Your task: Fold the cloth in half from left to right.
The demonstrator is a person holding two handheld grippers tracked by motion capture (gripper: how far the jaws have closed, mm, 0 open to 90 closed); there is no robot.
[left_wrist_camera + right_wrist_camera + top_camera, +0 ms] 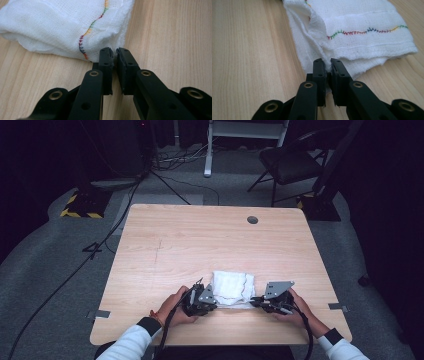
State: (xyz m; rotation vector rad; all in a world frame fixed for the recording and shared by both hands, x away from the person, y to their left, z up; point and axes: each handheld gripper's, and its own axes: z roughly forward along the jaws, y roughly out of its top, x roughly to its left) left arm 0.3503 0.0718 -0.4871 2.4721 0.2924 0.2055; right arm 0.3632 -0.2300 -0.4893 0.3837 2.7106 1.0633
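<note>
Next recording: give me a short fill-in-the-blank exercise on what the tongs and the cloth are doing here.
1. The folded white gauze cloth lies on the light ____ table.
2. The left tongs are shut on a ____ of the cloth.
3. The right tongs are ____ on the cloth's edge.
4. The wavy stitched line on the cloth is ____.

Missing words: wooden; corner; shut; multicoloured

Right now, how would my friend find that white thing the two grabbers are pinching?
Look at the wooden table, then along its near edge where the person's hands come in. Between the left gripper and the right gripper lies a folded white cloth, each gripper pinching one near corner. It is soft, loosely woven, with a wavy line of rainbow stitching near its hem.
</note>
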